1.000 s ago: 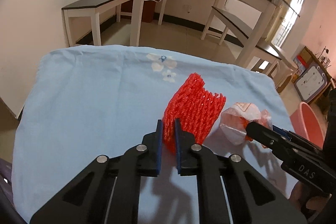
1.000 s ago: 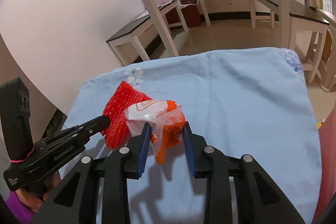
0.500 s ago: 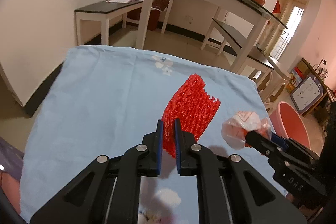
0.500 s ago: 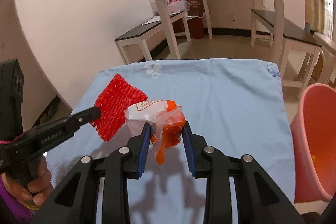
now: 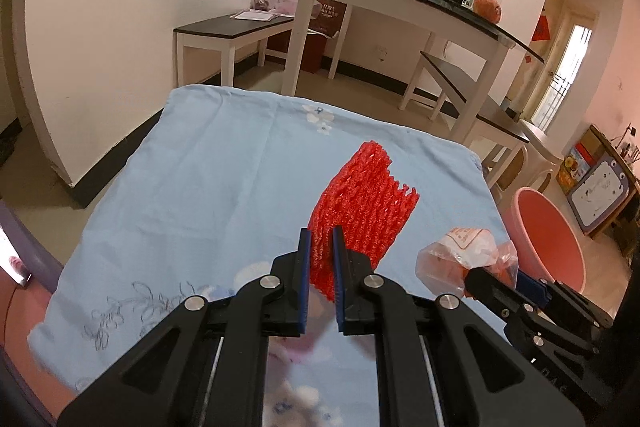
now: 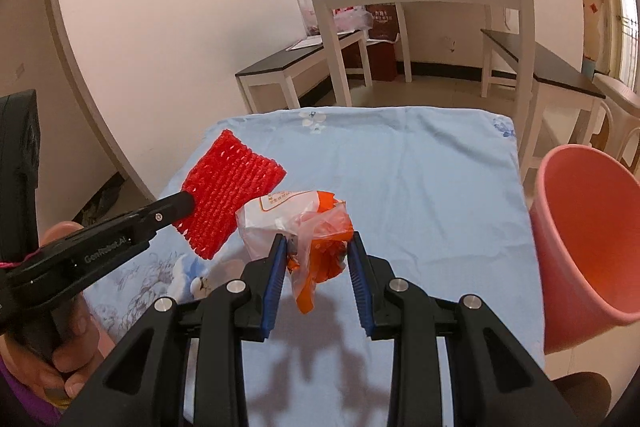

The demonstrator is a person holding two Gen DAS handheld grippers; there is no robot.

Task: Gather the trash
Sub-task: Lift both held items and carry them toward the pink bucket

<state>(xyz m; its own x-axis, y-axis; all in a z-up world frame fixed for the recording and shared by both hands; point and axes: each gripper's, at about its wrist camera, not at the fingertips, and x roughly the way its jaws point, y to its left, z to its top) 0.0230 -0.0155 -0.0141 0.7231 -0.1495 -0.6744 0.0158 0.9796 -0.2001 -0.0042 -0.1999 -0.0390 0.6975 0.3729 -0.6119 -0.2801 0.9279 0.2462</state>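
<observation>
Both claws angle downward above the blue cloth [image 6: 420, 163]: left gripper [image 5: 320, 247] pinches the red foam net [image 5: 366, 201] at centre; right gripper [image 6: 318, 251] clamps the crumpled plastic wrapper [image 6: 304, 223], pink bin [image 6: 592, 227] at right edge.

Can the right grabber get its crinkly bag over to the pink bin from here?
Probably yes. The right gripper, shut on the plastic bag, hangs above the blue cloth, and the pink bin stands open just past the cloth's right edge with nothing between.
</observation>
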